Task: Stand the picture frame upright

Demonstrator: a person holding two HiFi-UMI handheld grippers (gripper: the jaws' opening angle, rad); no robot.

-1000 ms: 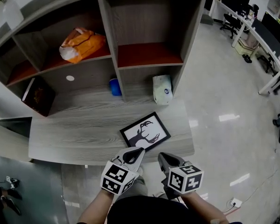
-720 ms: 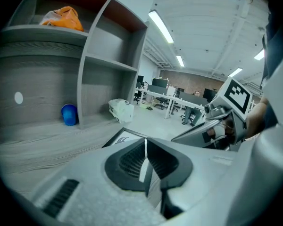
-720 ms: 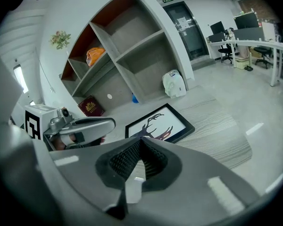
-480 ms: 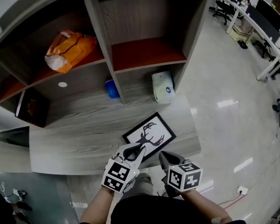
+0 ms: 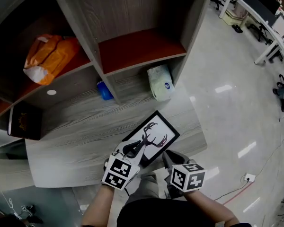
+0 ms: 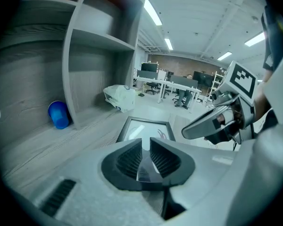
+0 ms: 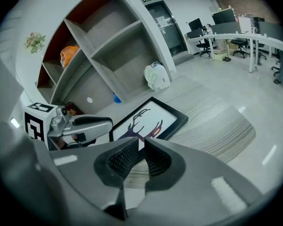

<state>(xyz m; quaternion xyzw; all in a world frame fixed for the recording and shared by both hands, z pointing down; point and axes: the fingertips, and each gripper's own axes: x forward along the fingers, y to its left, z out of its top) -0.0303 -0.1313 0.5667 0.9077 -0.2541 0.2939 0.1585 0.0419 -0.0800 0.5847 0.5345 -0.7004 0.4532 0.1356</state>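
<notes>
Left gripper (image 5: 134,149) and right gripper (image 5: 166,155): jaws have just been opening, narrowly apart, empty. Black-rimmed picture frame (image 5: 152,137) lies flat just ahead on the grey wood-grain shelf (image 5: 75,136). Beyond it: crumpled white bag (image 5: 160,82), blue cup (image 5: 104,91).

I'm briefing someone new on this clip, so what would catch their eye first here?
The black picture frame with a deer silhouette stands out, lying flat near the front edge of the grey wooden table. At its near edge hover the left gripper and right gripper, jaws just opening, nothing between them. An orange bag sits in the upper left compartment of the shelf unit.
</notes>
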